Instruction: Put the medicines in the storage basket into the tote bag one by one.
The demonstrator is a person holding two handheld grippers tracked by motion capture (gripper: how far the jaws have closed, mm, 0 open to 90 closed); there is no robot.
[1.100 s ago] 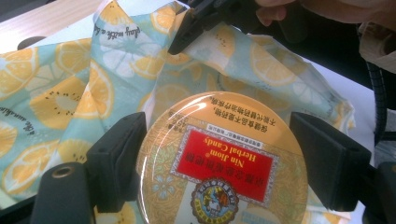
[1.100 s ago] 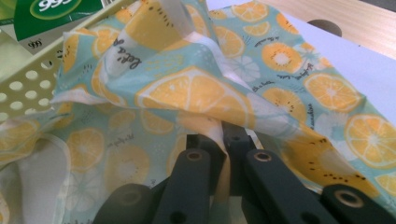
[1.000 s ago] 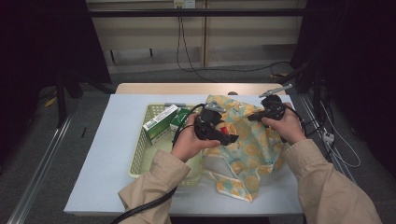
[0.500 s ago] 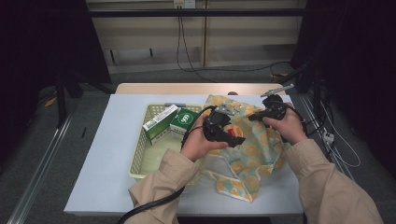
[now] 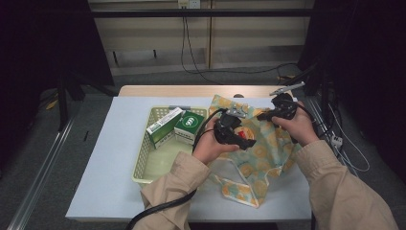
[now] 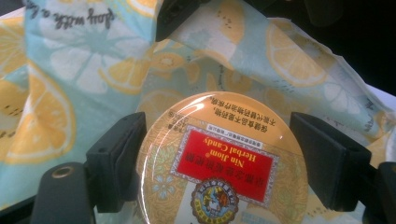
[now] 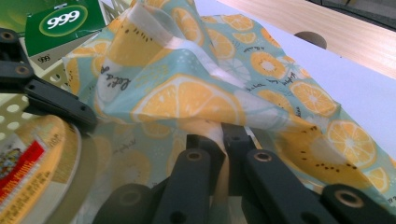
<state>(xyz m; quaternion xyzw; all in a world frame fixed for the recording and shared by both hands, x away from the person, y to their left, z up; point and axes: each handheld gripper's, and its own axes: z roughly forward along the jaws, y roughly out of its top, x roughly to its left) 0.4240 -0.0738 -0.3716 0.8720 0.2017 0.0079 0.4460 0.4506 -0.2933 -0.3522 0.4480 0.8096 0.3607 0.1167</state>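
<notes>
Table (image 5: 110, 182) holds a mesh basket (image 5: 143, 165) on the left and a lemon-print cloth bag (image 5: 268, 158) on the right, basket and bag touching at the middle. Two green boxes (image 5: 178, 125) remain at the far end of the basket.

Bag: lies mostly flat, mouth raised toward the basket side. The right gripper (image 5: 269, 115) has the bag's upper edge pinched; in the right gripper view the jaws are fully closed on a fold of fabric (image 7: 219, 135), lifting it so the mouth gapes.

Left gripper (image 5: 242, 140): hovers over the bag, just inside the raised edge. Jaws stand wide and clamp a round, flat candy tin (image 6: 219, 163) across its diameter, one pad on each side of the rim. Tin face points at the camera, so its flat axis runs along the jaws.

Key relation: the tin sits directly in front of the opening, bag lining (image 6: 154, 79) right behind it, held edge above and beyond. In the right gripper view the tin (image 7: 32, 158) is at the left, beside and below the pinched fold, not yet touching the fabric as far as I can tell.

Judgement: the left hand is the carrier and nearer the pocket; it needs to go forward and down, under the lifted edge. The right only has to keep the mouth up. Risk: the tin's rim catches the slack lower layer.
</notes>
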